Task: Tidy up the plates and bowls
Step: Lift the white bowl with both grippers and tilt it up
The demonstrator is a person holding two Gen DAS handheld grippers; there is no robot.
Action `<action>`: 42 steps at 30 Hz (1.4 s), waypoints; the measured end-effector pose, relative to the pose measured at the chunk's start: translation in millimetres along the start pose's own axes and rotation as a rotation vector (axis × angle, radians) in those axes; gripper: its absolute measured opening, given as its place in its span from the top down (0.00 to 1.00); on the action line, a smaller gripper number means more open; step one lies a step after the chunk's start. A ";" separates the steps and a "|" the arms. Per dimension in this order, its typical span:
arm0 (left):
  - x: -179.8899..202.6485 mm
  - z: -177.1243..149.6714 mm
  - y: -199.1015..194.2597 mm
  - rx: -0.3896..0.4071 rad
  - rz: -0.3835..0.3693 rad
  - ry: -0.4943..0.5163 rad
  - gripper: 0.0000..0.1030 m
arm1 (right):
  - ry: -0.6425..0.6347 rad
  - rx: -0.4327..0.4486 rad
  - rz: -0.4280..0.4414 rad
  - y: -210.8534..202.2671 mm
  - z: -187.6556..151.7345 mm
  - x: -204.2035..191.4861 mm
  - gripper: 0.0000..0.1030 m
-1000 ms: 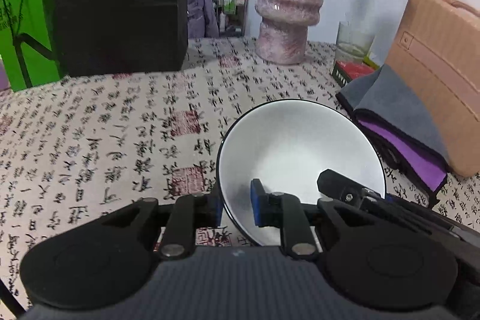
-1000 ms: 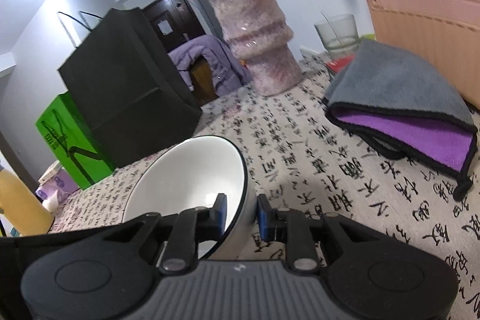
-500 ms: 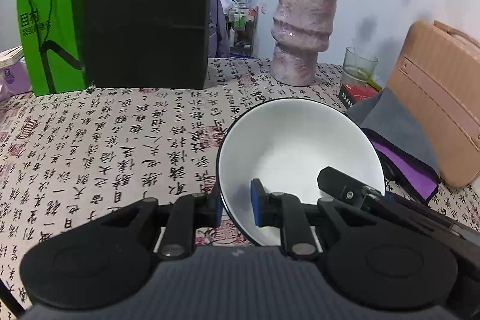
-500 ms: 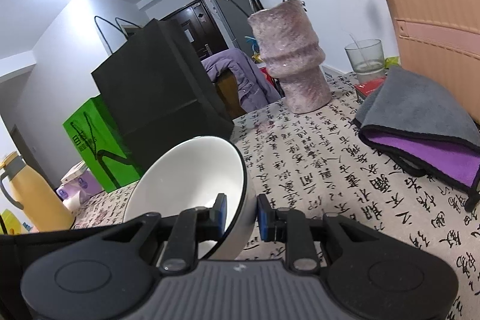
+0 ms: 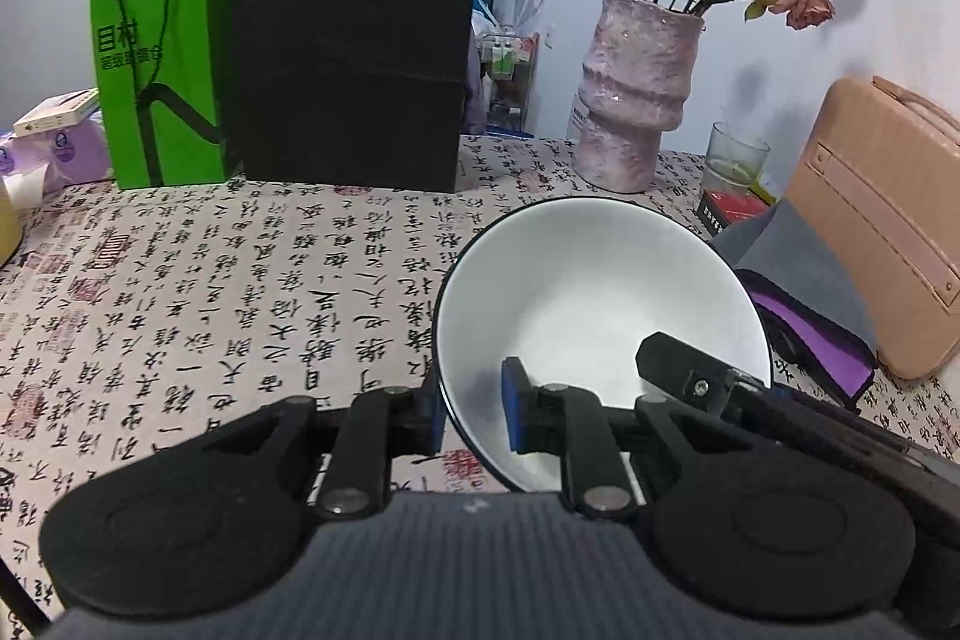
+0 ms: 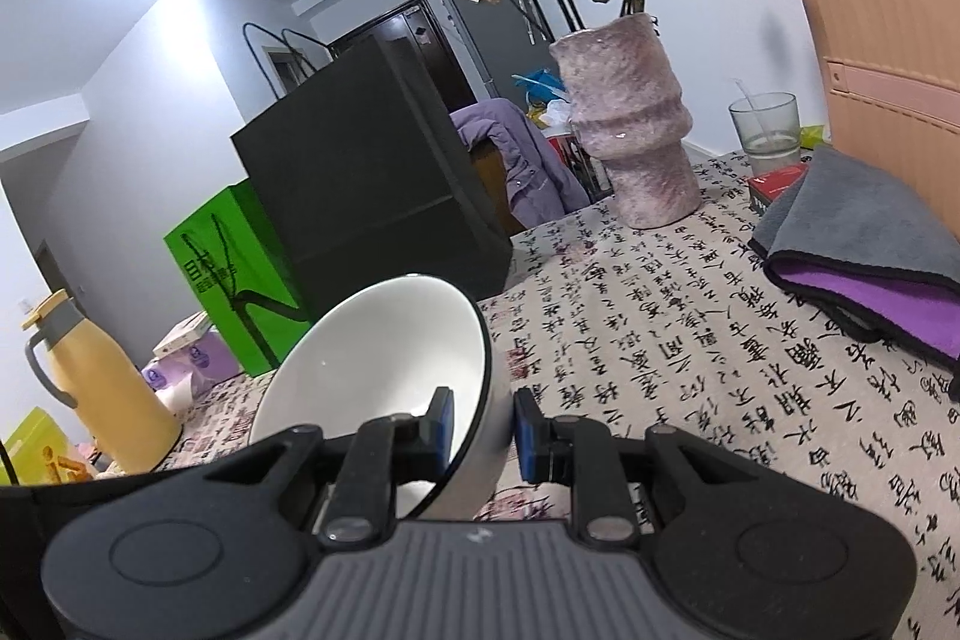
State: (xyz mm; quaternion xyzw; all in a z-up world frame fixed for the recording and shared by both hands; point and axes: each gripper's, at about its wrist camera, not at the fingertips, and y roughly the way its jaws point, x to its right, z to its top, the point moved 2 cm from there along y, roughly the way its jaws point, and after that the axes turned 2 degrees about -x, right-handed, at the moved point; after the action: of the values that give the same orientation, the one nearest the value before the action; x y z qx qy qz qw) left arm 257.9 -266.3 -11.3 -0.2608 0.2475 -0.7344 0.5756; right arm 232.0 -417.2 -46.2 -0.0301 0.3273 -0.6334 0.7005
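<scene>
One white bowl is gripped at opposite sides of its rim by the left gripper and the right gripper, each clamped narrowly on the wall. It is held above the table, tilted, mouth turned toward the far edge. Open cloth is seen left of it; one vase, two bags and one folded cloth line the far and right edges.

vase, black bag, cloth
</scene>
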 end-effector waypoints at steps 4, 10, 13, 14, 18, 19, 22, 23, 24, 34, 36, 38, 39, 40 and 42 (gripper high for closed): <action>-7.1 -3.2 -9.1 0.007 0.003 -0.006 0.82 | -0.008 -0.002 0.002 -5.6 -4.1 -11.1 0.80; -17.8 -7.0 -22.4 0.011 0.003 -0.021 0.82 | -0.018 0.000 0.008 -14.4 -9.1 -26.5 0.80; -23.5 -8.6 -28.5 0.010 0.003 -0.034 0.82 | -0.024 -0.001 0.012 -17.7 -11.6 -33.2 0.80; -25.3 -9.1 -30.8 0.013 0.004 -0.037 0.82 | -0.027 -0.001 0.014 -19.5 -12.6 -35.8 0.80; -33.5 -12.0 -41.2 0.022 0.011 -0.047 0.82 | -0.038 -0.002 0.021 -24.5 -15.6 -45.7 0.80; -35.5 -12.7 -43.5 0.024 0.012 -0.049 0.82 | -0.042 -0.002 0.023 -26.1 -16.5 -48.3 0.80; -42.1 -14.8 -52.0 0.032 0.015 -0.059 0.82 | -0.052 -0.001 0.030 -29.9 -19.1 -56.4 0.80; -43.8 -15.3 -54.3 0.035 0.016 -0.061 0.82 | -0.056 0.000 0.033 -31.1 -19.9 -58.9 0.80; -45.8 -15.9 -57.1 0.038 0.017 -0.063 0.83 | -0.058 0.000 0.035 -31.7 -20.6 -61.2 0.80; -66.7 -20.3 -78.6 0.057 0.028 -0.092 0.83 | -0.082 -0.001 0.053 -41.3 -29.4 -88.2 0.80; -71.3 -22.0 -83.0 0.061 0.030 -0.098 0.83 | -0.086 -0.001 0.058 -42.9 -31.5 -93.5 0.80; -76.1 -23.4 -86.6 0.064 0.033 -0.101 0.83 | -0.091 -0.001 0.062 -44.6 -33.2 -98.9 0.80; -78.0 -24.3 -88.7 0.065 0.035 -0.104 0.83 | -0.094 -0.002 0.063 -45.4 -34.0 -101.5 0.80; -80.3 -25.2 -90.8 0.066 0.037 -0.107 0.83 | -0.095 -0.002 0.065 -46.2 -35.2 -104.2 0.80; -85.1 -27.1 -95.0 0.069 0.037 -0.114 0.83 | -0.099 -0.003 0.069 -48.3 -37.5 -109.5 0.80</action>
State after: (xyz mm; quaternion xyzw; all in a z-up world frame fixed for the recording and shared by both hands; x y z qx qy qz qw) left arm 188.8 -161.2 23.3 -0.2775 0.1937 -0.7159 0.6107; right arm 173.3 -313.3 -7.6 -0.0513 0.2940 -0.6060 0.7373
